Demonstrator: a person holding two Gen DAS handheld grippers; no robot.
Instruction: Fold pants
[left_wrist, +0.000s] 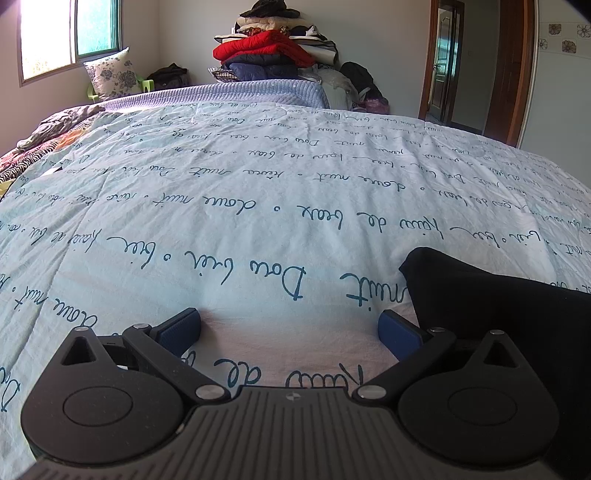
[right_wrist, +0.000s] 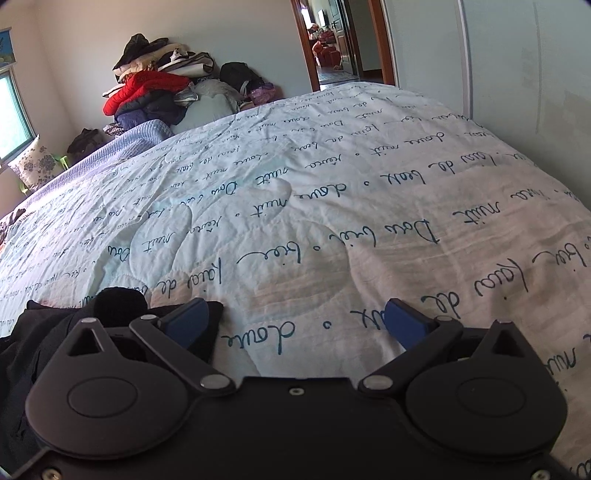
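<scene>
- My left gripper (left_wrist: 290, 328) hangs low over the quilt (left_wrist: 258, 206), its blue pads (left_wrist: 181, 328) spread wide with only printed cloth between them; it grasps nothing.
- My right gripper (right_wrist: 299, 325) is released too, jaws well apart over bare quilt, holding nothing.
- The black pants (left_wrist: 498, 314) lie bunched at the lower right of the left wrist view, just beside my right-hand pad there; in the right wrist view the same dark heap (right_wrist: 55, 332) fills the lower left, under and behind the left-hand finger. So the garment sits between my two tools, close to me at the near edge of the bed.
- I judge that I am at the very start: the pants look crumpled, not spread flat, and no fold shows.
- Next I need to turn each gripper inward toward the cloth, find an edge such as the waistband or a leg hem, pinch it, and draw the pants out flat onto the open quilt ahead.
- Which part of the pants faces me I cannot tell; the fabric is too dark.
</scene>
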